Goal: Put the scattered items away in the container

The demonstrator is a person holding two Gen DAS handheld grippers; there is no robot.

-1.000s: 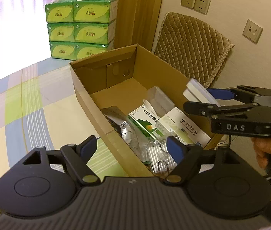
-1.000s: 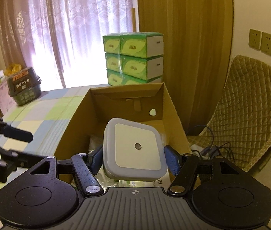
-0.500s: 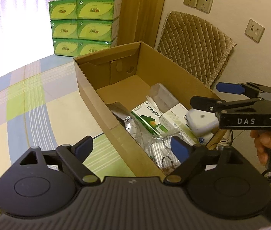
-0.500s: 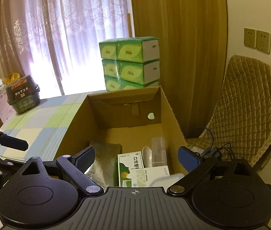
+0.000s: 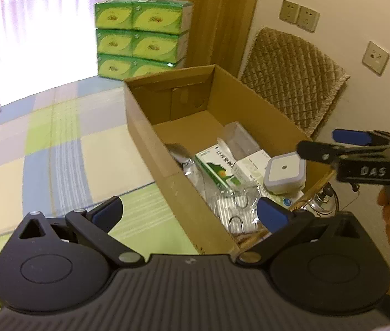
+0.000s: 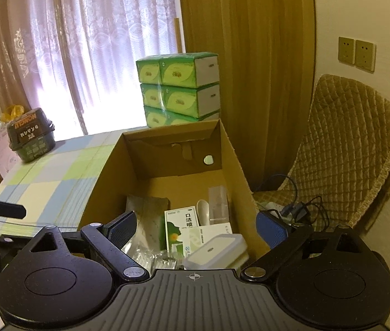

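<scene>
Both grippers, left [image 5: 189, 212] and right [image 6: 195, 227], jaws apart and empty; white square night light [image 5: 284, 176] lies in cardboard box [image 5: 150, 138], right of centre frame.

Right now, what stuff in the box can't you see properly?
- Near end of the cardboard box, left wrist view: hidden behind the left gripper.
- White square night light, right wrist view: bottom hidden by the right gripper body.
- Green-and-white medicine box: lettering too small to read.
- Foil packs: blurred, count unclear.
</scene>
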